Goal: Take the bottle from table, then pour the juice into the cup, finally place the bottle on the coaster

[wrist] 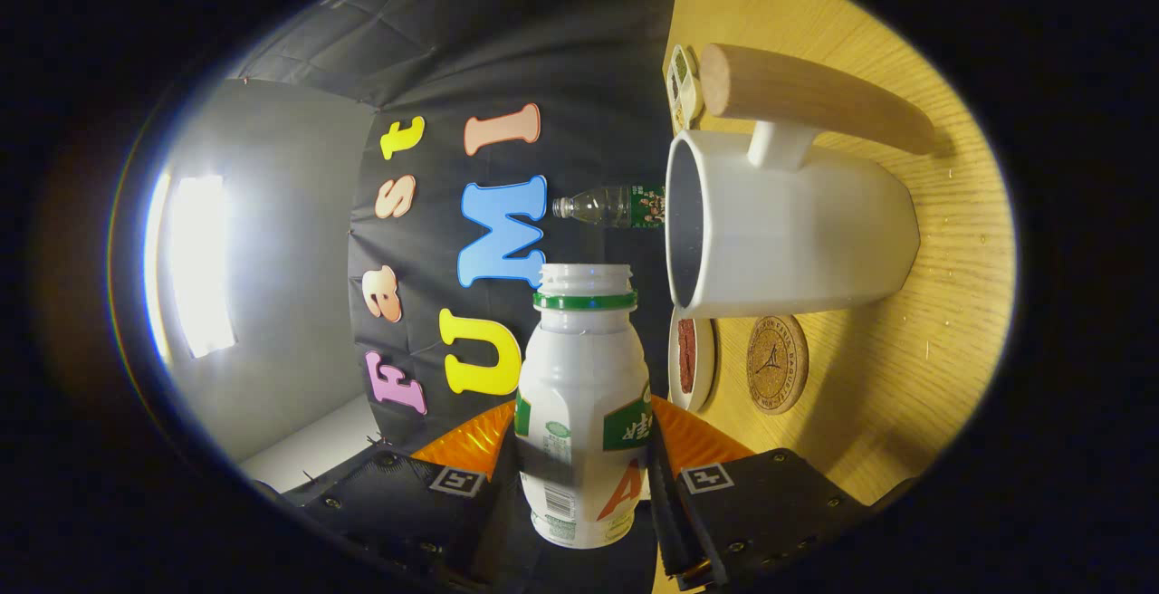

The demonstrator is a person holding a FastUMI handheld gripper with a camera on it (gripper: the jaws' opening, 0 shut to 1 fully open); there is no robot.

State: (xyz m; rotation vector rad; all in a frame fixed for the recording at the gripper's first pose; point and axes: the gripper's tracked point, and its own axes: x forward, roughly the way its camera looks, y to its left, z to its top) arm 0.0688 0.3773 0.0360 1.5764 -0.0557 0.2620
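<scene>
Between my fingers sits the bottle (584,413), white plastic with a green band under its open, capless mouth, and my gripper (579,485) is clamped on its lower body, one finger pressing on each side. The whole view is rolled over, so the table (905,377) runs up one side rather than lying below; the bottle points forward along my fingers.

Just ahead of the bottle's mouth and off to the table side is the cup (788,232), a white mug with a wooden handle, its dark opening near the bottle's neck but not touching it. I cannot see into the cup well enough to tell whether there is liquid in it.

Beside my finger on that side, close to the cup's rim, lies a small white dish (693,363) with something dark red in it, and next to that the round cork coaster (777,364), bare on the wood.

Beyond the cup, a clear water bottle (608,205) stands against the booth's dark cloth, and another small divided dish (684,87) rests past the cup's handle.
</scene>
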